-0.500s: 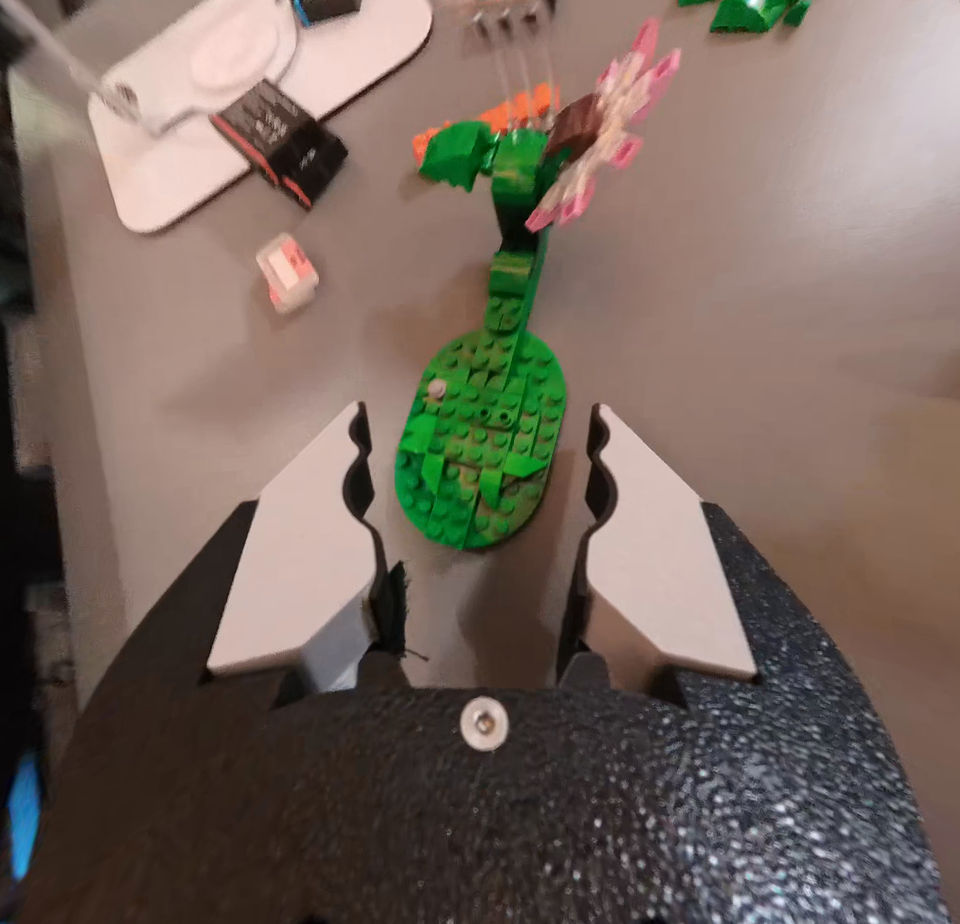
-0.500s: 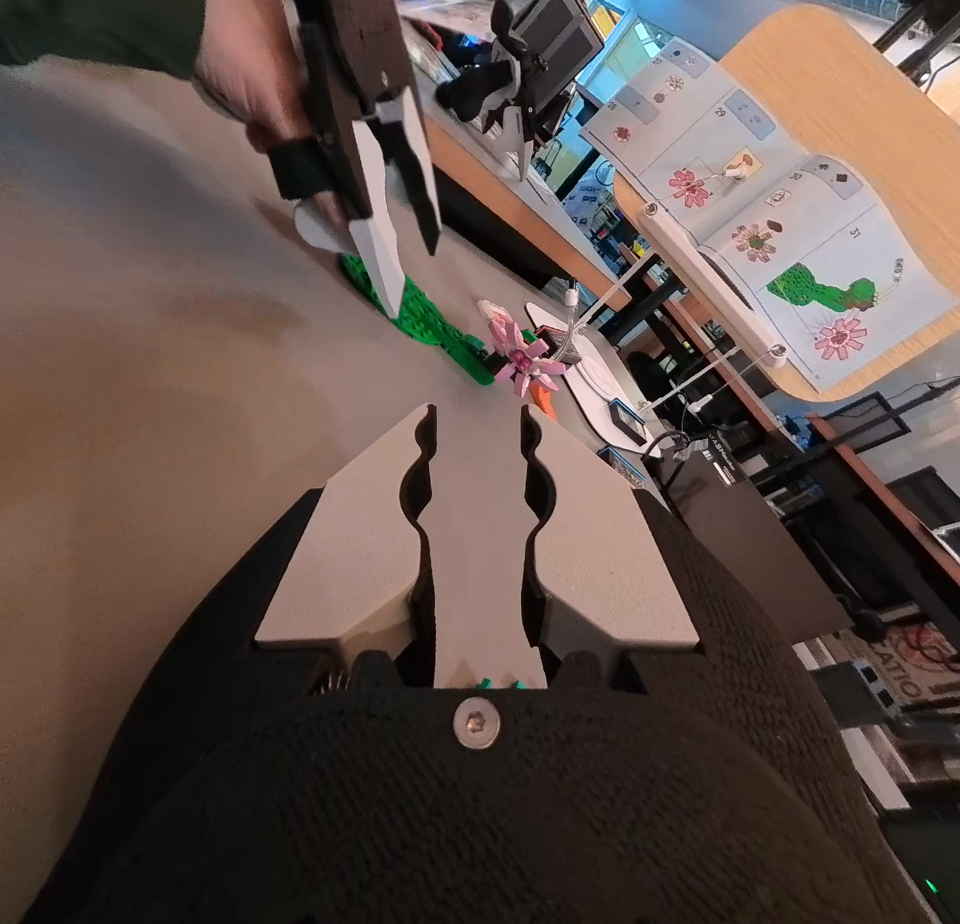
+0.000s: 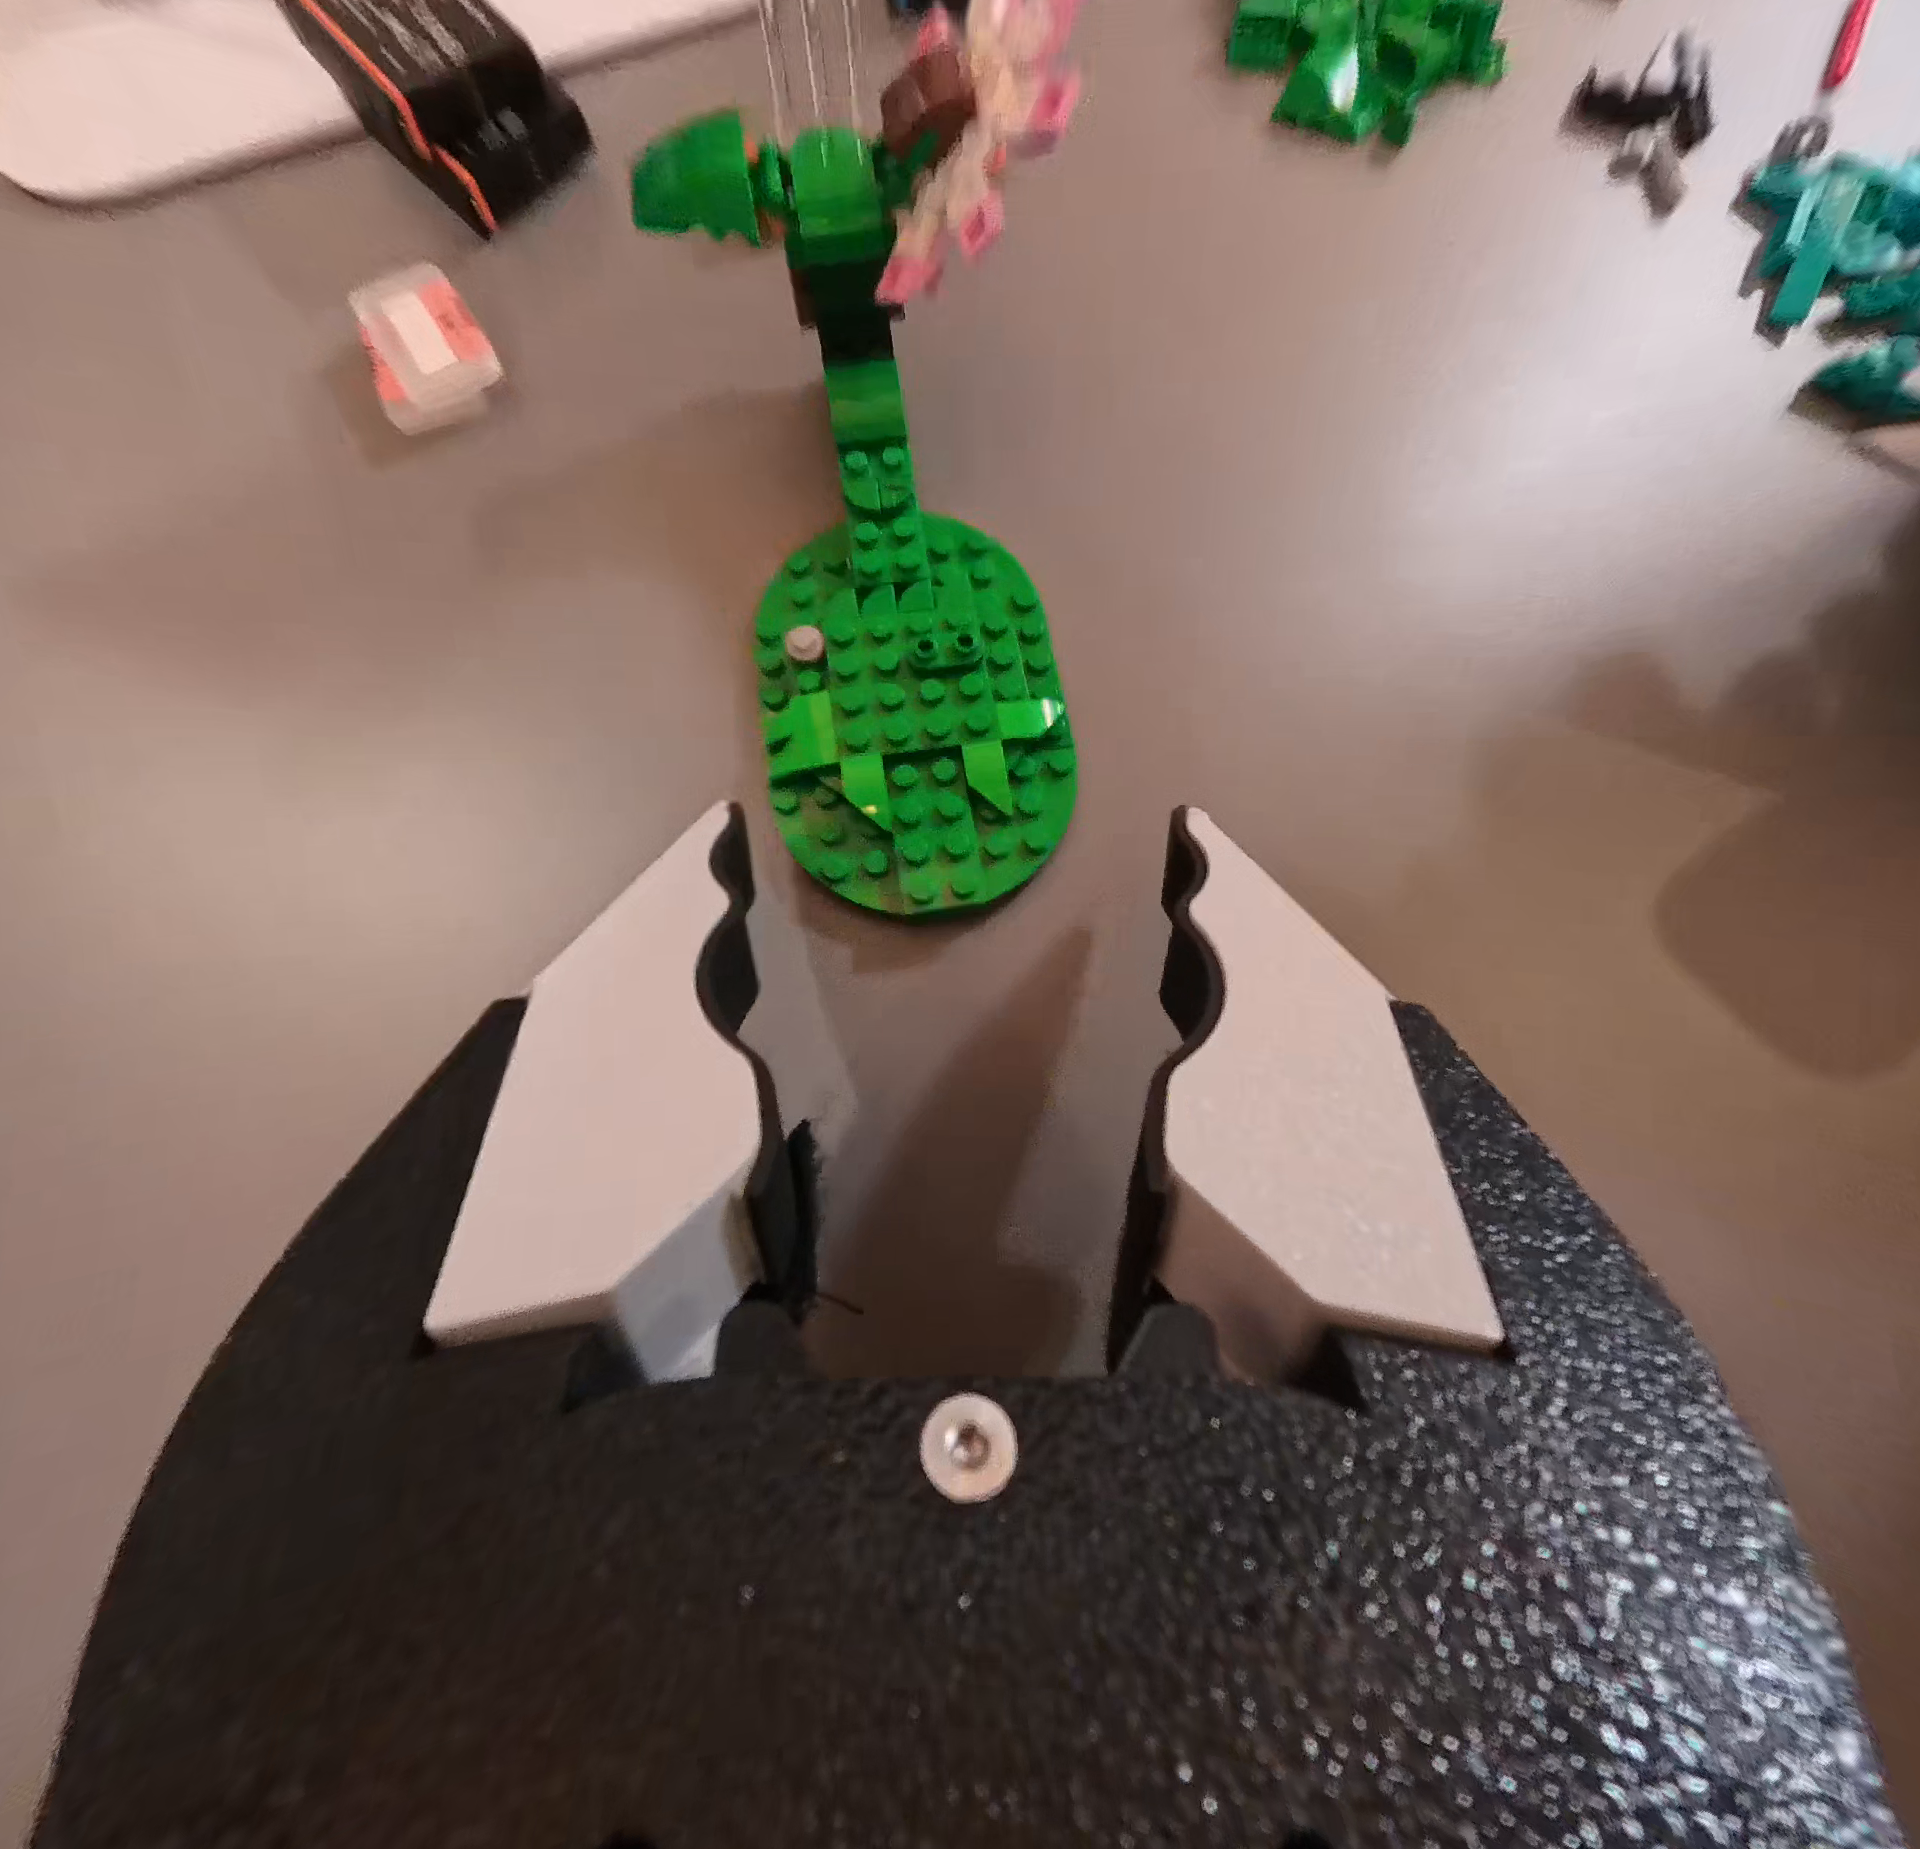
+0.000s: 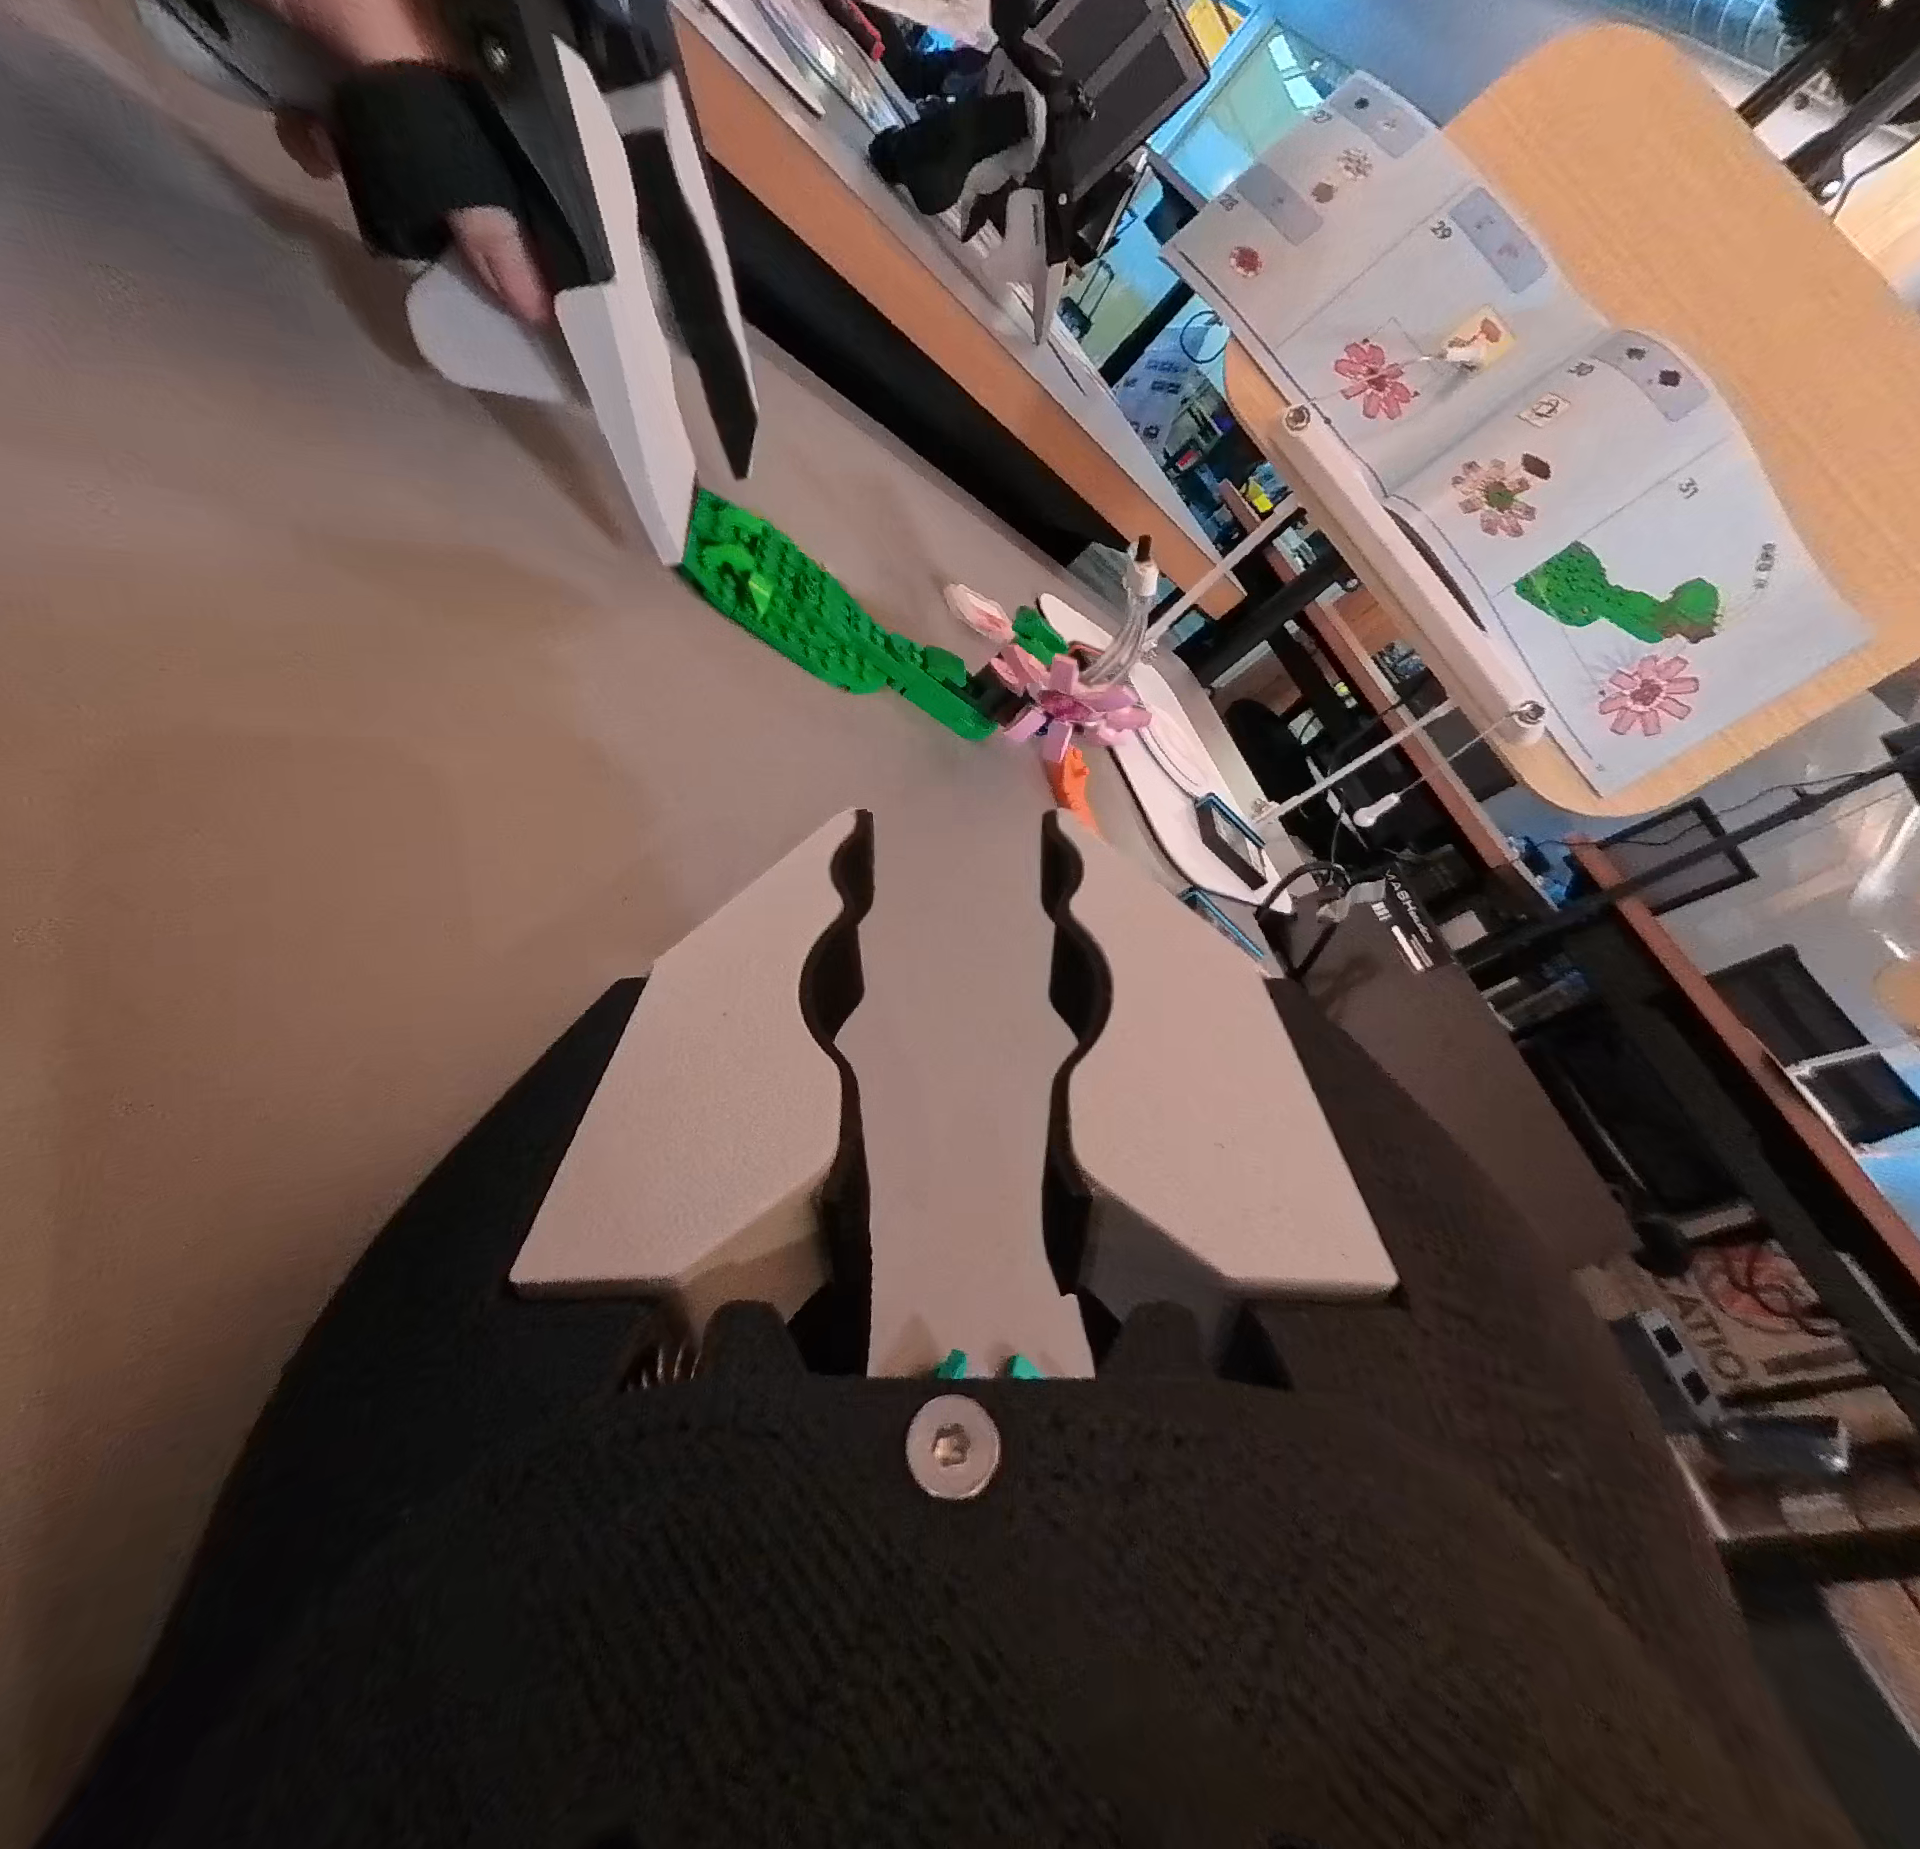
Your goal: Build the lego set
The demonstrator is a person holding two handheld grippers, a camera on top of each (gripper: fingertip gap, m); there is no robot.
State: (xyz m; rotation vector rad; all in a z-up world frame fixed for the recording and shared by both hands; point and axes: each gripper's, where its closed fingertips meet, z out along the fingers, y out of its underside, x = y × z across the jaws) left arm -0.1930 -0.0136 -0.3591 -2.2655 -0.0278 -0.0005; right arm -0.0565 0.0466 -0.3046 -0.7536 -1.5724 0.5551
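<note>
Two grippers, left (image 3: 951, 843) and right (image 4: 951, 828), gape empty; ahead of the left's jaws, the light, breakable flower model (image 3: 914, 739) seems best held by its base.

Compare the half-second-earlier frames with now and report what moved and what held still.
The left gripper has swung to its right and pulled slightly back from the green oval base, bringing loose green bricks and teal pieces into its view; its jaws stay wide open and empty. Unchanged: the right gripper, open with nothing between its fingers, and the model with its pink flower on the table.
</note>
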